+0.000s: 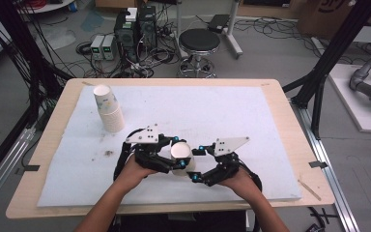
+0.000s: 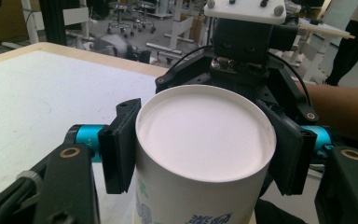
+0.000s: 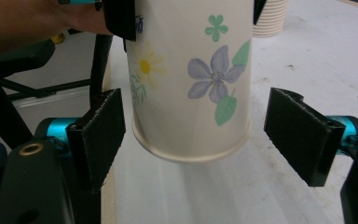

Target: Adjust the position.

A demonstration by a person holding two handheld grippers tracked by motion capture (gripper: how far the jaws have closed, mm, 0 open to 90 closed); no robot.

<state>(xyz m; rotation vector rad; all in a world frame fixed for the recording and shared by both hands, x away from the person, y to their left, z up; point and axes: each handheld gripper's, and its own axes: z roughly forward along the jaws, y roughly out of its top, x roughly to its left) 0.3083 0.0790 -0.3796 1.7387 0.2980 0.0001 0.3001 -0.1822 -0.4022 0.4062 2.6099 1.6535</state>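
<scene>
A white paper cup printed with flowers is turned upside down, its flat base facing up. My left gripper is shut on its upper part, one pad pressing each side. The cup's rolled rim hangs just above the white mat. My right gripper faces it from the other side and stands open. Its pads flank the rim end with a gap on both sides. In the high view my right gripper sits just right of the cup.
A stack of upturned paper cups stands at the back left of the white mat, and shows behind the held cup as the stack. The wooden table edge borders the mat. A stool and cables lie beyond.
</scene>
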